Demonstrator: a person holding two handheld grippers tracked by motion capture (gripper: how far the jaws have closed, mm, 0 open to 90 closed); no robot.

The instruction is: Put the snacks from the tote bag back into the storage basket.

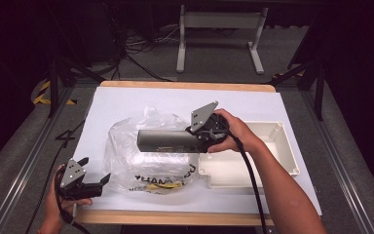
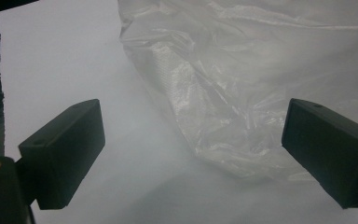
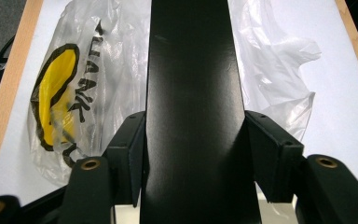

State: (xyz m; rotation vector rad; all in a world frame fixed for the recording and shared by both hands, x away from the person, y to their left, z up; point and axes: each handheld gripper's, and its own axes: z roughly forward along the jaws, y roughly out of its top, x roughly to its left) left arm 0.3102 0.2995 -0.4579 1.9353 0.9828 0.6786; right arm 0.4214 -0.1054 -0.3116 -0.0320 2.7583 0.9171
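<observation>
A clear plastic bag (image 1: 146, 153) with black lettering and a yellow mark lies on the white sheet (image 1: 121, 100). My right gripper (image 1: 199, 136) is shut on a long dark rectangular bar (image 1: 168, 140), holding it level above the bag. In the right gripper view the bar (image 3: 193, 93) runs straight up between the jaws, over the bag (image 3: 74, 93). My left gripper (image 1: 95, 178) stands open at the table's front left, beside the bag's left edge. The left gripper view has the crumpled bag (image 2: 261, 84) ahead of its spread jaws, with nothing between them.
A cream plastic box (image 1: 260, 158), open on top, sits to the right of the bag under my right wrist. The sheet covers a wooden tabletop (image 1: 185, 86). Beyond the table are metal frame legs (image 1: 219, 34), cables and dark floor.
</observation>
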